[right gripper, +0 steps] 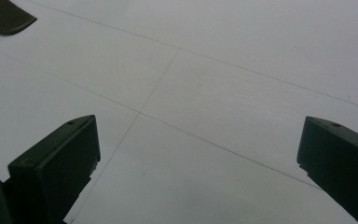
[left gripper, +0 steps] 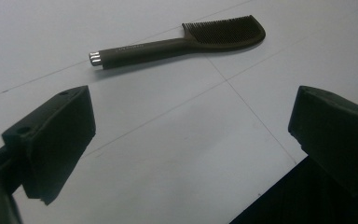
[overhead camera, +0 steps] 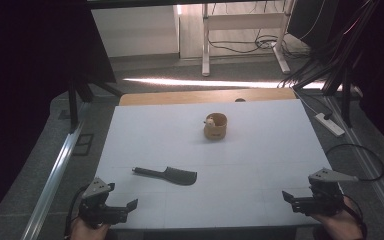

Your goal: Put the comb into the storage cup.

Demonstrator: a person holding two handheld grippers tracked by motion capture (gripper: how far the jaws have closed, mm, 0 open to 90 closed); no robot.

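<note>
The black comb [overhead camera: 167,175] lies flat on the white table [overhead camera: 260,150] at lower centre of the high view, up and to the right of the left hand-held gripper [overhead camera: 122,207] at the lower left and well apart from the right hand-held gripper [overhead camera: 292,200] at the lower right; both are released, jaws spread wide with nothing between them. In the right gripper view the comb [right gripper: 2,16] is cut off at the upper left corner. In the left gripper view, faint lettering on the handle of the comb [left gripper: 182,41] cannot be read, and the contents of the wooden cup [overhead camera: 215,126] in the high view are too small to identify.

Dark comb [overhead camera: 170,174] with a long straight handle and silver end cap lies flat on the white table [overhead camera: 260,150], near its front edge, handle pointing left, toothed head to the right, teeth facing the far side, untouched.
</note>
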